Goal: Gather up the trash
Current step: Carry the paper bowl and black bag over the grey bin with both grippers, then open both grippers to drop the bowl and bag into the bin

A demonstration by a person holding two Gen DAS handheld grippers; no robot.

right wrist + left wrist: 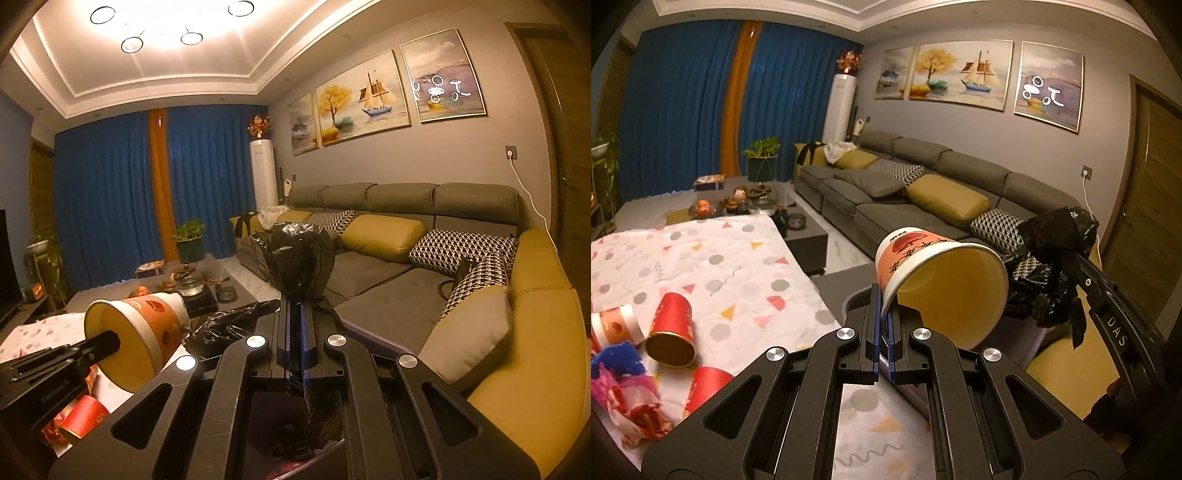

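My left gripper is shut on the rim of an orange paper cup, which lies tilted with its mouth facing the camera. The cup hangs over a grey-purple bin beside the table. In the right wrist view the same cup shows at the lower left, with the left gripper clamped on its rim. My right gripper is shut on a bunched black trash bag. The bag also shows just right of the cup, on the right gripper.
Two red cups, a white-orange cup and crumpled wrappers lie on the patterned tablecloth. A grey sofa with cushions runs along the right wall. A low table with dishes stands behind.
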